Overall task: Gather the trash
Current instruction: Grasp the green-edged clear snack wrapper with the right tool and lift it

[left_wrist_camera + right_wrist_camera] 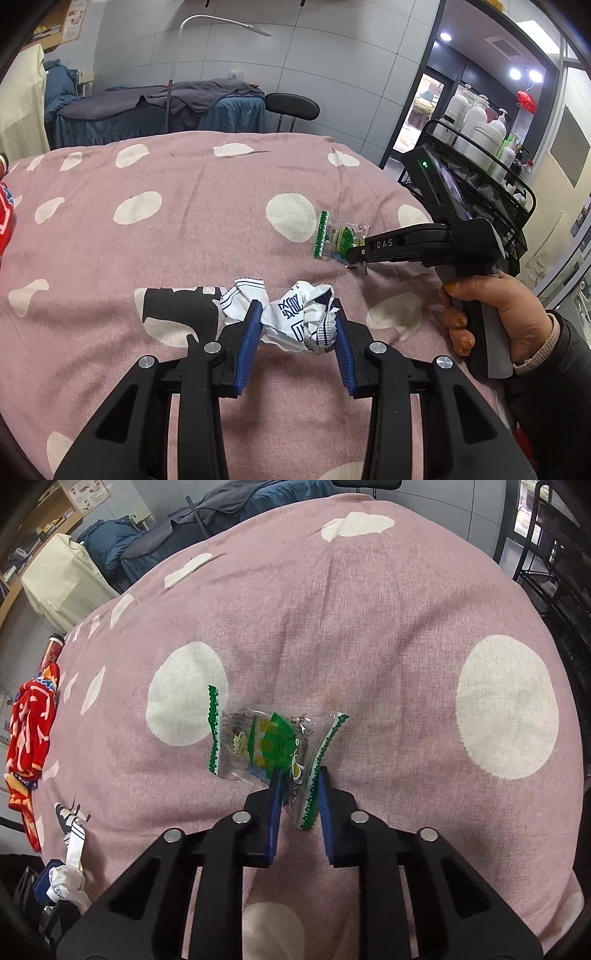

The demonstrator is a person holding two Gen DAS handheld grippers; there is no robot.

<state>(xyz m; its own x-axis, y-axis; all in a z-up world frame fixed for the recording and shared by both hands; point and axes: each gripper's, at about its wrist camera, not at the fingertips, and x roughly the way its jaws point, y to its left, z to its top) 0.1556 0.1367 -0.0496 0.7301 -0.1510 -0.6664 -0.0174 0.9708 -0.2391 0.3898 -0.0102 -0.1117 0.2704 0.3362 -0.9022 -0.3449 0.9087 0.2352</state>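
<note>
left tongs [295, 314] clamp crumpled wrapper [295, 317] | right tongs [299, 786] pinch green wrapper [273, 746]

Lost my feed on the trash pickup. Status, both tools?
Left tool shut on crumpled wrapper. Right tool shut on green wrapper, on the pink cover. Nothing in the way.

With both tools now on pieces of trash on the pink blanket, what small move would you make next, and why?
Probably lift the right tool straight up a little. Its blue pads pinch the near end of the green-edged clear wrapper, whose far end lies on the blanket. The left tool already grips the crumpled white wrapper, so nothing else needs grasping first.
</note>
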